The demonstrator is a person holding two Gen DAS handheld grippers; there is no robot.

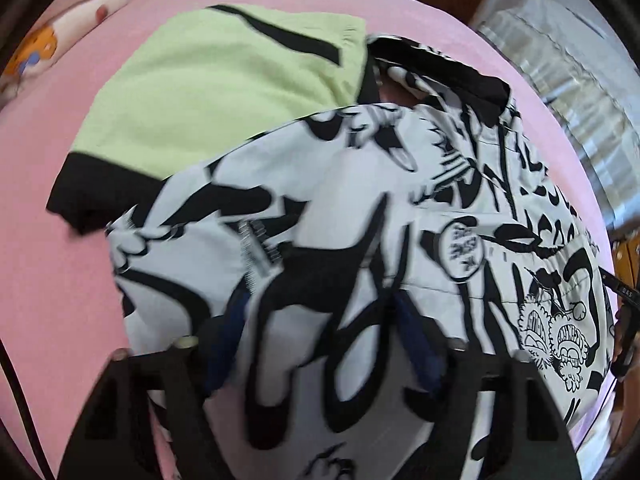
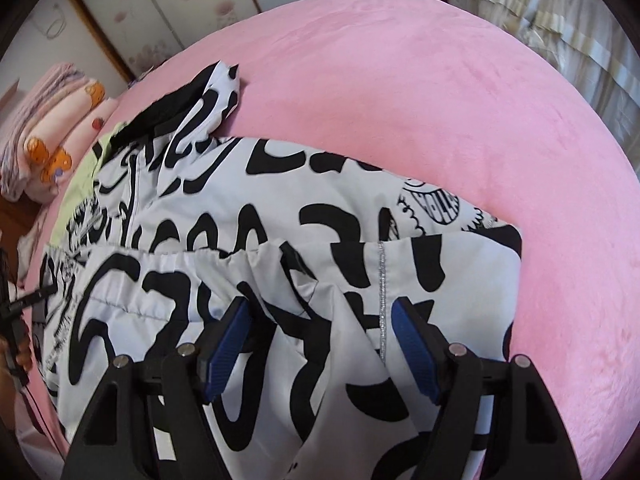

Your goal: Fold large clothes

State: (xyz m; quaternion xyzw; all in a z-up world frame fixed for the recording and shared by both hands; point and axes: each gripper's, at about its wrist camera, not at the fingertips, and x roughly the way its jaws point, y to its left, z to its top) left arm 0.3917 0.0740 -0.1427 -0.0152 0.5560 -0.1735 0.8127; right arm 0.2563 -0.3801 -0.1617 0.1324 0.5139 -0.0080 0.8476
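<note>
Clearly soft, light, slippery: black-and-white printed jacket spread on pink bed, overlapping lime-green garment. Left gripper and right gripper jaws apart, cloth between, not pinched. Best hold: hem edge. Folded bedding far corner; nothing obstructs.

The white jacket is covered in black graffiti-style lettering, too stretched and blurred to read as words. A round patch near the jacket's middle carries small print that stays illegible. On the black bar at the jacket's right edge, small pale letters look like "BAS"; the rest is cut off.
</note>
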